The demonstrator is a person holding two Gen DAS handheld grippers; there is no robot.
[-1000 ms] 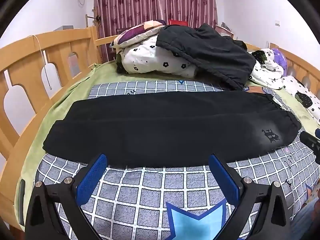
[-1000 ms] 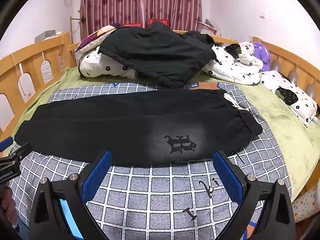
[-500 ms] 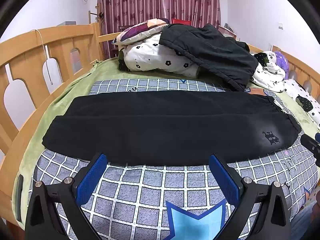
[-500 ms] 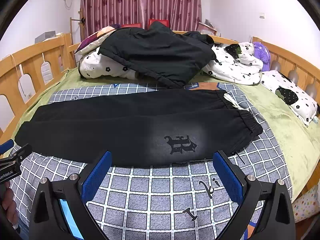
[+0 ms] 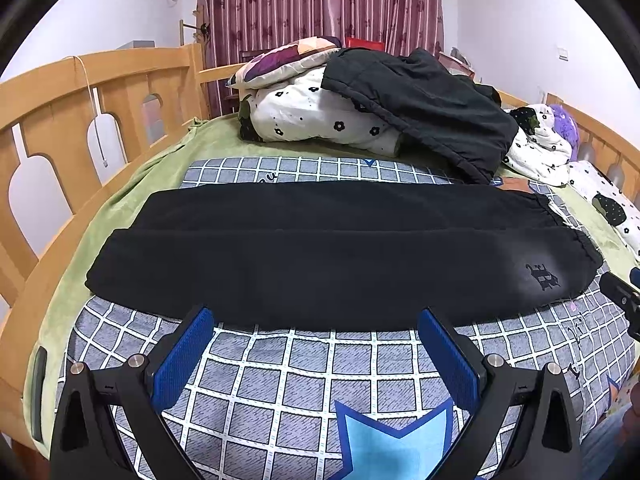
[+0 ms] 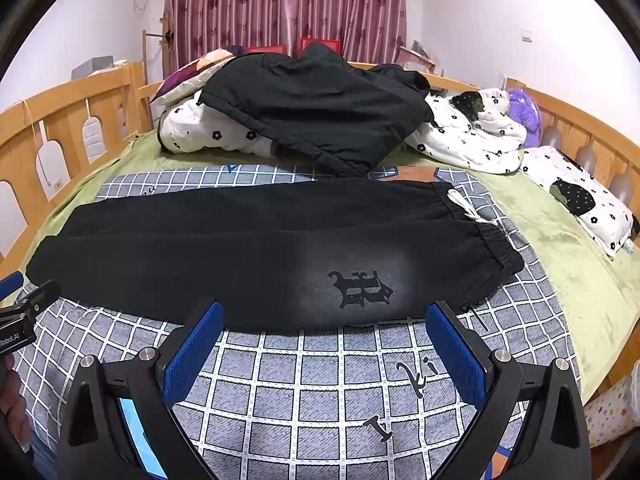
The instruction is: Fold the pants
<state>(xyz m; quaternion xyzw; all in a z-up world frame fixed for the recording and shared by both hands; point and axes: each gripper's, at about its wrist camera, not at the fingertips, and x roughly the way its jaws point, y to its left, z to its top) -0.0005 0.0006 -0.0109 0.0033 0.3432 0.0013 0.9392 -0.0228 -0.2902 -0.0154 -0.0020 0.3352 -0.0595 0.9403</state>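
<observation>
Left wrist view: my left gripper [image 5: 312, 322] is spread wide and empty, just short of the near edge of the long black fleece pants [image 5: 340, 252] lying flat across the grey checked blanket [image 5: 280, 380].

Right wrist view: my right gripper [image 6: 324, 318] gapes equally, empty, near the pants' [image 6: 248, 248] printed emblem [image 6: 360, 288], waistband to the right.

The right gripper [image 5: 624, 300] is cut off at three o'clock — only its tip shows; the quilt [image 6: 208, 128] lies half-hidden under a black jacket [image 6: 320, 108].

Wooden-railed bed [image 5: 120, 80] carries a green sheet [image 6: 560, 240]; on it lies a grey checked blanket [image 6: 320, 380]; black pants [image 6: 240, 252] lie flat across the blanket; white flowered bedding [image 5: 320, 120] is piled behind.
</observation>
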